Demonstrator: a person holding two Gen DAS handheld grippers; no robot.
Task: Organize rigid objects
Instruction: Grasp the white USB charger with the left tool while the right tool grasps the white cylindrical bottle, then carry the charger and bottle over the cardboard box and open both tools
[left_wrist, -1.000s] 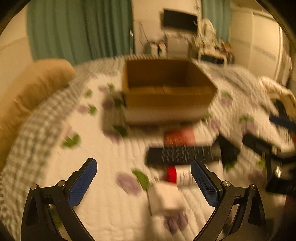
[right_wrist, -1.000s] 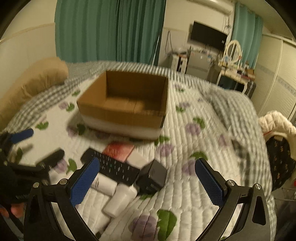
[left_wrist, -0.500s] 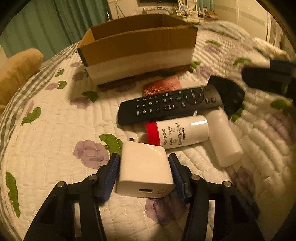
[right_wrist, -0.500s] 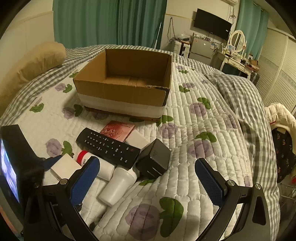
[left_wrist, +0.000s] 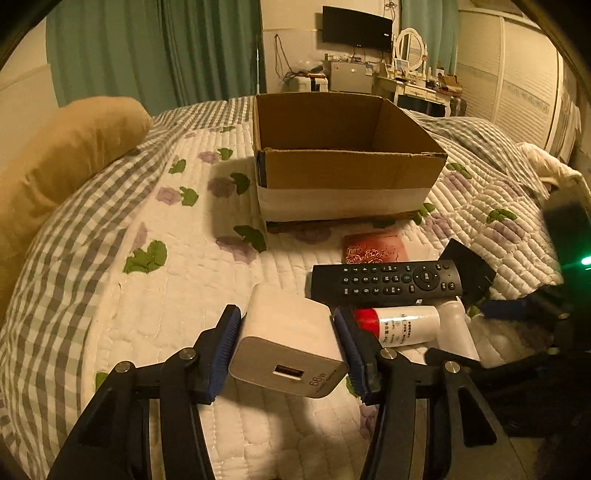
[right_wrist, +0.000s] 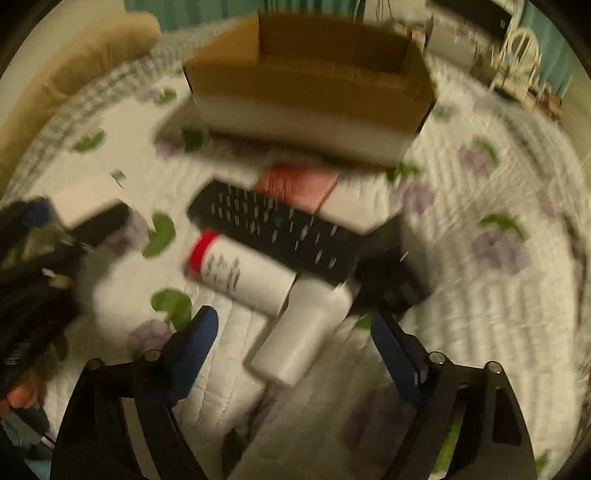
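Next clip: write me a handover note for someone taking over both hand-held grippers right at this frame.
Left hand-held gripper: shut on the white charger, raised off the quilt.
Right hand-held gripper: open, empty, above the plain white bottle; that view is blurred.
Cardboard box: no items visible inside.
On the quilt before it: remote, red-capped bottle, red patterned card, black adapter.
Done: charger grasped.
Left: put the charger in the box, then probably the rest.
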